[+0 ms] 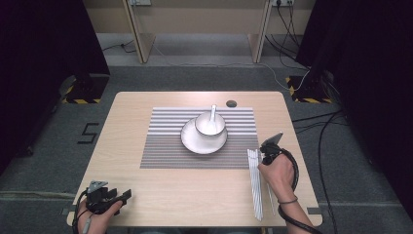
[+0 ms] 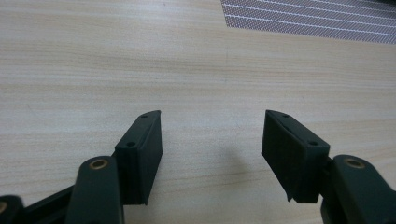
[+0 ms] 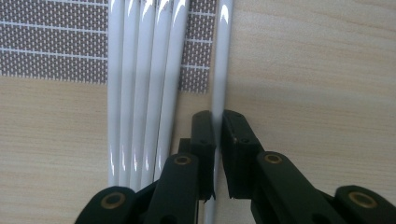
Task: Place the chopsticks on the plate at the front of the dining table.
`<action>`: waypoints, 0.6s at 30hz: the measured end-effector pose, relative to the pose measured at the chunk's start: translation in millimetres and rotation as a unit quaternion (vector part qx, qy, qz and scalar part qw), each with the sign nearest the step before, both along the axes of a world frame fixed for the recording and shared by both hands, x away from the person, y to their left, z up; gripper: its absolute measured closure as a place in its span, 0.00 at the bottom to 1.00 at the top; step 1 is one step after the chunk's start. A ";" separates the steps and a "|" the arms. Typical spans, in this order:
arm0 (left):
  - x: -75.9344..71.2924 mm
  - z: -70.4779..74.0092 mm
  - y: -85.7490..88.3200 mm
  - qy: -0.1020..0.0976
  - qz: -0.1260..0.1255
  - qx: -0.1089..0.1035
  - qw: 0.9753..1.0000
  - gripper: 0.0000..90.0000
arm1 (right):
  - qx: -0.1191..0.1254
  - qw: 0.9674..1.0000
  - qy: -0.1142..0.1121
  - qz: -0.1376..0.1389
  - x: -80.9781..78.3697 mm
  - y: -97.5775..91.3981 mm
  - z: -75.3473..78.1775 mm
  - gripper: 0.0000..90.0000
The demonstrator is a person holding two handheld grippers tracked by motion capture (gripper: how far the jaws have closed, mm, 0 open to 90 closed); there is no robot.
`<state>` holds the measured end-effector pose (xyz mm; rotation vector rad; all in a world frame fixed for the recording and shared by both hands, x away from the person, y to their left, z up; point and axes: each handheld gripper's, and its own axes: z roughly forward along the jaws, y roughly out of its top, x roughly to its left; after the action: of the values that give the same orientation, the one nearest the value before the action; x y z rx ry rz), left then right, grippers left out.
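Pinching one white chopstick (image 3: 219,70), right tool (image 3: 218,126).

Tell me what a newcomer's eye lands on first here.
First, the right gripper shut on one white chopstick, apart from the bundle of white chopsticks at the striped mat's right edge. Then the bowl with a spoon on a plate, mid-mat.

My right tongs (image 3: 218,154) sit at four o'clock, jaws nearly together, my right hand (image 1: 277,176) wrapped around them. My left tongs (image 2: 212,149) rest at seven o'clock, jaws wide apart, in my left hand (image 1: 97,217).
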<state>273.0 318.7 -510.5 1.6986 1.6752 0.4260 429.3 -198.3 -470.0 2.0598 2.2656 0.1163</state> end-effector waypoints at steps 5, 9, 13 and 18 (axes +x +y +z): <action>-0.3 0.2 -1.0 -0.002 -0.002 0.000 1.000 0.42 | -0.001 1.000 -0.002 0.001 -0.8 0.9 0.1 0.94; -0.2 0.0 -0.5 -0.001 -0.001 0.000 1.000 0.42 | 0.004 1.000 -0.003 -0.002 -0.8 -1.0 0.0 0.95; 0.0 -0.1 -0.7 0.000 -0.001 0.001 1.000 0.43 | 0.011 1.000 -0.002 -0.001 -0.2 -3.0 -0.1 0.95; -0.3 0.2 -0.7 -0.001 -0.001 0.000 1.000 0.43 | 0.013 1.000 0.002 0.000 0.1 -3.3 0.3 0.95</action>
<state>272.7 318.0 -510.4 1.6982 1.6720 0.4263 429.3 -201.7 -469.7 2.0731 2.2783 0.1421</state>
